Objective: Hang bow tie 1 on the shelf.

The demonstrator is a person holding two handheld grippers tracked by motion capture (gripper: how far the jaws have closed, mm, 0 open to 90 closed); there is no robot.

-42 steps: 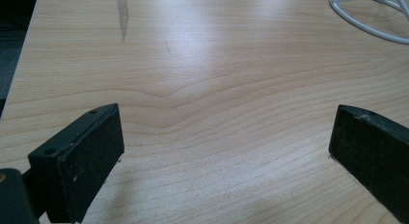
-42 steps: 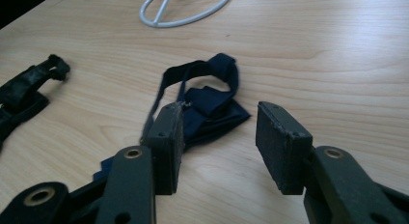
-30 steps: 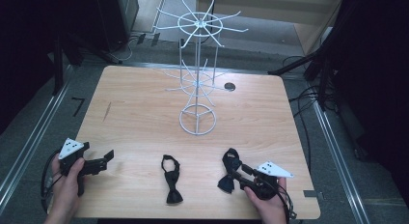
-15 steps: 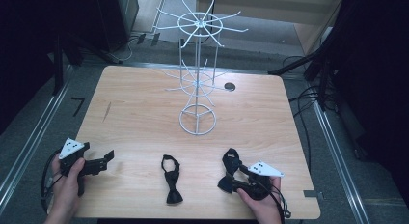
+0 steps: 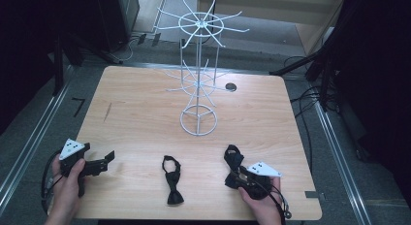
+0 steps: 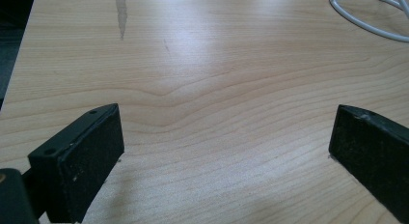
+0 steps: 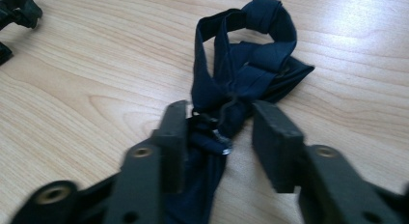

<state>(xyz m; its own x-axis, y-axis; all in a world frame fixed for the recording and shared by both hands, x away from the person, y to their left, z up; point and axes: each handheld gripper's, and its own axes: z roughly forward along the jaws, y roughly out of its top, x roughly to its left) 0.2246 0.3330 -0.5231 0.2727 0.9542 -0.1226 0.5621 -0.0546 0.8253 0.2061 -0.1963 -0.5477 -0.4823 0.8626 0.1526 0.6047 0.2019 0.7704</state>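
A dark blue bow tie lies bunched on the wooden table at the front right. My right gripper has its jaws closed in on the knot, with fabric filling the gap between them. From above, that gripper sits at the near end of the blue bow tie. A black bow tie lies flat at the front middle, and a corner of it shows in the right gripper view. My left gripper rests at the front left, its jaws wide apart over bare wood.
A white wire display stand with radiating hooks rises from the table's middle; its base ring shows at the top right of the left gripper view. A cable grommet sits behind it. Dark floor and cables surround the table.
My right gripper has slid left and forward onto the blue bow tie, its jaws closing around the knot. The left gripper and the black bow tie have stayed put.
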